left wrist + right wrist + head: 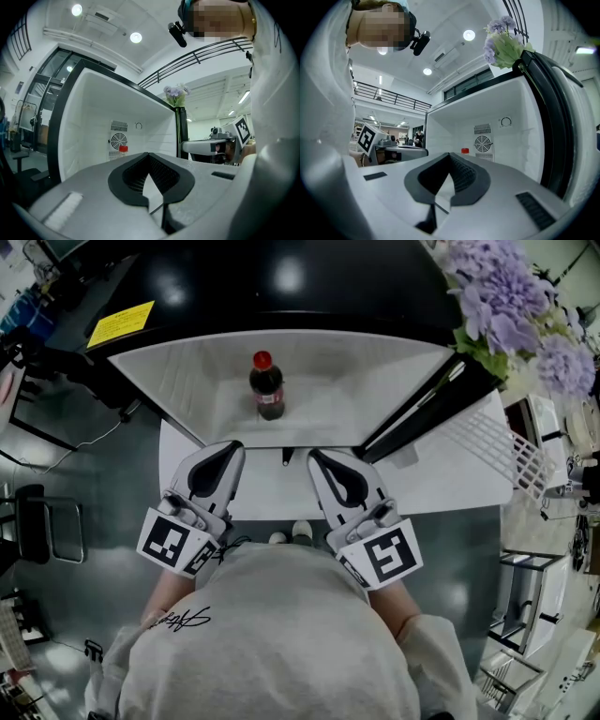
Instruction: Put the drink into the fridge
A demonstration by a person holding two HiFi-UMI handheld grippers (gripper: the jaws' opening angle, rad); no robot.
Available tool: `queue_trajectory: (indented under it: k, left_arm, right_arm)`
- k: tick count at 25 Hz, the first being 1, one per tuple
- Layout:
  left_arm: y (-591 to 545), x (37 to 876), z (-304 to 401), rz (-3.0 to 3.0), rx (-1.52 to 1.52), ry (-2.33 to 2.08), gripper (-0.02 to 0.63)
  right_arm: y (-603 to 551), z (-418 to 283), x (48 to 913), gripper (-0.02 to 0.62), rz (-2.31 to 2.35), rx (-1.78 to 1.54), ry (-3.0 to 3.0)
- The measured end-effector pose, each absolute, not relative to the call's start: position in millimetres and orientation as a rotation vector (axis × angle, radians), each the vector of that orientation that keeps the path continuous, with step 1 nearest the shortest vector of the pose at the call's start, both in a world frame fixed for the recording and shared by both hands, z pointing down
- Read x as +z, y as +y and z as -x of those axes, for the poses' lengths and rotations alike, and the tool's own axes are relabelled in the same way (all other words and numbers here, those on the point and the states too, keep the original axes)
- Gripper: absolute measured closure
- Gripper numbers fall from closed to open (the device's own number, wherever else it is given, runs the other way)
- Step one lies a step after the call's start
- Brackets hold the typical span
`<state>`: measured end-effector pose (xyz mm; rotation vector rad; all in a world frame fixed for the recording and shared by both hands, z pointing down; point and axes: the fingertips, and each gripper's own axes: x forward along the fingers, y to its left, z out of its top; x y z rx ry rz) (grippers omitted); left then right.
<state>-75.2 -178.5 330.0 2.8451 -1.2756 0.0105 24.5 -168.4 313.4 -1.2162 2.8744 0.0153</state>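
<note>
Grey floor (pixel 84 484) spreads round a small fridge (pixel 178 381) with a black top, standing open on a white bench (pixel 281 498). At the far left of that top, a yellow label (pixel 121 322) is stuck. The fridge's inside is white, and the drink (pixel 267 387), a dark bottle with a red cap, stands upright in it, left of the middle and well apart from both tools.

In front of the opening, the left tool (pixel 236 448) points level at the fridge with its jaws together and nothing between them. Its marker cube (pixel 175 542) sits at the rear, close to the person's grey top (pixel 281 634). The left gripper view shows the same meeting jaws on the left tool (pixel 149 154). Just over them peeps the red cap of the drink (pixel 123 149), in front of a round fan vent (pixel 118 140) on the back wall.

Just beside it, not touching, the right tool (pixel 317 456) also points level at the opening, jaws closed on nothing, with its own cube (pixel 384 557) behind. The right gripper view has the right tool (pixel 450 154) with its tips met. The cap of the drink (pixel 465 151) shows beyond them, left of the vent (pixel 483 143).

Further right, the fridge door (pixel 469 456) hangs open, with a white wire rack on its inner side. Purple flowers (pixel 511 306) rise at the fridge's right corner.
</note>
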Motion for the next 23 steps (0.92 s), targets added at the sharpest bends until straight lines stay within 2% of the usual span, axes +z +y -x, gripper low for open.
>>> queue_trajectory:
  k: [23]
  left_arm:
    - [-173.9,331.0,75.8,-2.842,0.002,-1.27,0.603]
  right_arm:
    - [-164.5,-25.3,314.5,0.583,1.23,0.016,2.87]
